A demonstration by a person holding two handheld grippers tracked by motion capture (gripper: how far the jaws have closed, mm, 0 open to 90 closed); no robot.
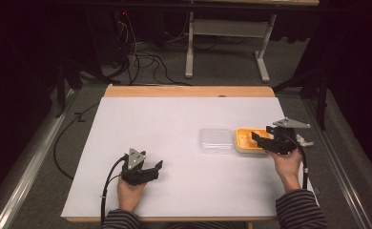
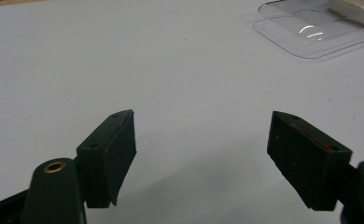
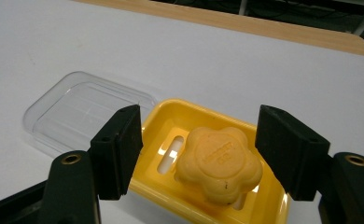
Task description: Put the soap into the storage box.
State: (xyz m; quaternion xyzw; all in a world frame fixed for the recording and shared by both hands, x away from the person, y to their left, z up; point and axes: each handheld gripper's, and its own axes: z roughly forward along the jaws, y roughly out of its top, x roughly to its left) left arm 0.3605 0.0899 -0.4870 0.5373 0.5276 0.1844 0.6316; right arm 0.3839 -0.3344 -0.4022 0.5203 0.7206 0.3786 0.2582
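1. Flower-shaped soap [image 3: 220, 163] sits in yellow dish [image 3: 171, 123], right-centre of high view, not gripped.
2. Right gripper [image 3: 199, 147] jaws wide apart, straddling the soap.
3. Clear lid [image 1: 216, 140] touches dish's left side.
4. Left gripper [image 2: 201, 158], lower left, jaws spread, nothing held, over white table [image 1: 150, 124].

You will find one marking only: embossed lettering pressed into the top face of the flower-shaped soap [image 3: 220, 162], which lies in the yellow soap dish [image 3: 171, 122] in the right gripper view. The lettering runs in two short lines across the middle of the soap (raised or stamped in the same colour as the bar). The characters are too small and soft-edged to read. No other text, label, brand, number or sign is legible on any surface.
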